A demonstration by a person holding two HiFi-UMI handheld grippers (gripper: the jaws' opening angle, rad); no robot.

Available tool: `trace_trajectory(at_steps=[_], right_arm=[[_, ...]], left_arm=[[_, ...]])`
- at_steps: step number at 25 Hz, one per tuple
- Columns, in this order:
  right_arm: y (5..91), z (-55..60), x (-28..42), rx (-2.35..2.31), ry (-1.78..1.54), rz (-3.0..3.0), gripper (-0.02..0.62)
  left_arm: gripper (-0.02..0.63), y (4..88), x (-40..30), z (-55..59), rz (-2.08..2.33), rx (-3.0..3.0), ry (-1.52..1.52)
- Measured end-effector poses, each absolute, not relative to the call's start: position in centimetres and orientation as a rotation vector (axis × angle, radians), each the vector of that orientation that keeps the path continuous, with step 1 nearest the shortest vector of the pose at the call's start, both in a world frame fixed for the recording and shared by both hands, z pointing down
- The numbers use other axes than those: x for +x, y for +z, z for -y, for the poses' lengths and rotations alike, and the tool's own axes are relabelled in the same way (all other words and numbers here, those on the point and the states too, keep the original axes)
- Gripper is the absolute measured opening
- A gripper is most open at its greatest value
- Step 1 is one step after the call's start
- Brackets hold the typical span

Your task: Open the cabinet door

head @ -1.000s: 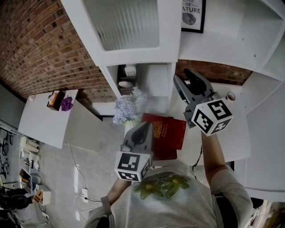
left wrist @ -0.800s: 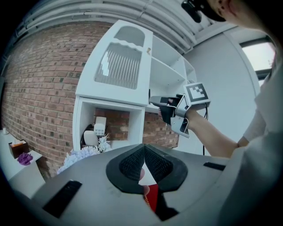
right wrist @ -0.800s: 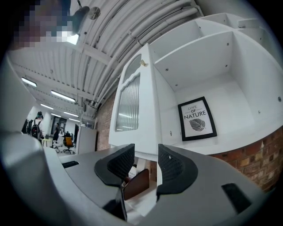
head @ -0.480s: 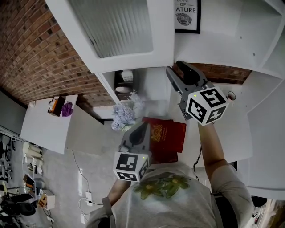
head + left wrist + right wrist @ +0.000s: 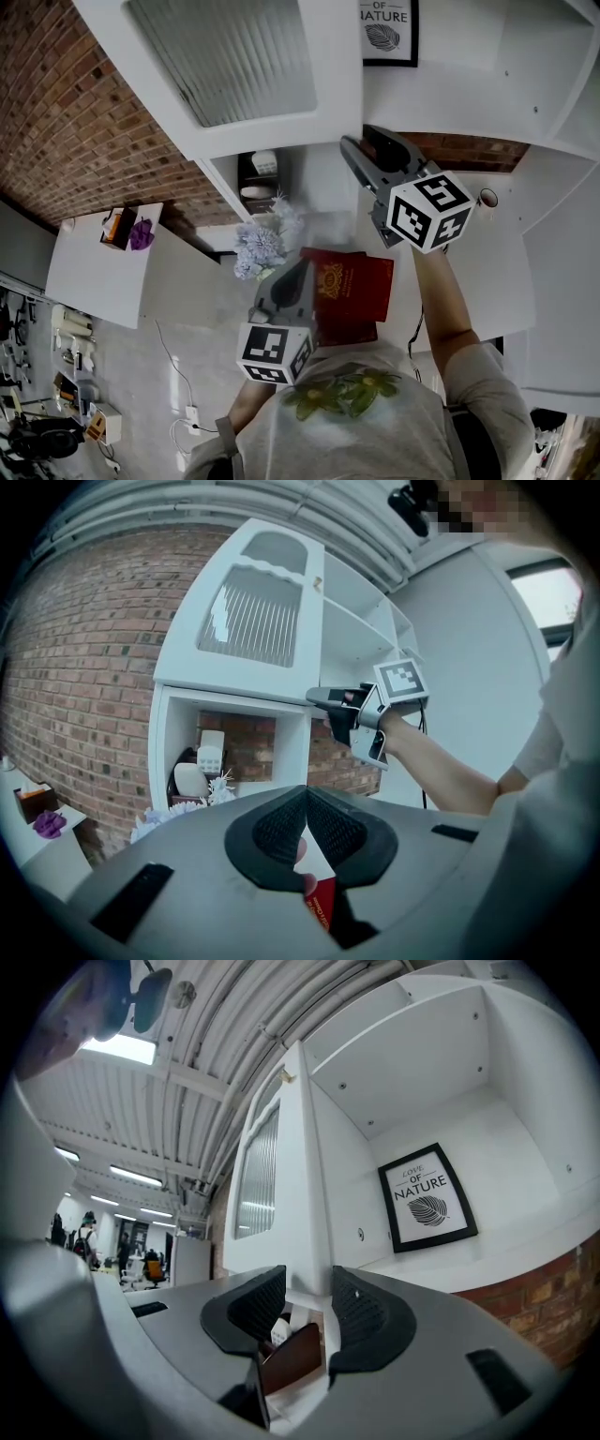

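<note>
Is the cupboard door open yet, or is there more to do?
Mostly done: the cabinet door already stands swung well out, and the framed picture inside shows. In hand: the right gripper has the door's edge clamped between its jaws. The left gripper is shut, away from the door. Left: perhaps a last bit of swing, then letting go.

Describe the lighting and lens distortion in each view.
Head view: even light and sharp, though the wide lens splays the lines of the door. Left gripper view: round fisheye frame with black corners, and the window is blown out. Right gripper view: the same black corners, the ceiling lamp glares, and the door edge between the jaws is sharp.
</note>
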State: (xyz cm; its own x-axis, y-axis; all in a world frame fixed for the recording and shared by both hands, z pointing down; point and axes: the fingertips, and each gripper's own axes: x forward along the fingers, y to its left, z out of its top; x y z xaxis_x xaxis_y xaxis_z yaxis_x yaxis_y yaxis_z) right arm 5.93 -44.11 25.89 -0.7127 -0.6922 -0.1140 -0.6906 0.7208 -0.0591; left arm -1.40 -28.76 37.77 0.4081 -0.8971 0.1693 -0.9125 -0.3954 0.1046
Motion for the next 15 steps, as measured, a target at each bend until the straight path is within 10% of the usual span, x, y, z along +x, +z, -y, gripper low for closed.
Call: trace_trajectory(at_steps=[15], right_arm=[[25.64, 44.14, 6.50, -0.972, -0.125, -2.756, 0.120]], left_arm=[[0.011, 38.60, -1.56, 28.58, 1.575, 2.468, 0.120]])
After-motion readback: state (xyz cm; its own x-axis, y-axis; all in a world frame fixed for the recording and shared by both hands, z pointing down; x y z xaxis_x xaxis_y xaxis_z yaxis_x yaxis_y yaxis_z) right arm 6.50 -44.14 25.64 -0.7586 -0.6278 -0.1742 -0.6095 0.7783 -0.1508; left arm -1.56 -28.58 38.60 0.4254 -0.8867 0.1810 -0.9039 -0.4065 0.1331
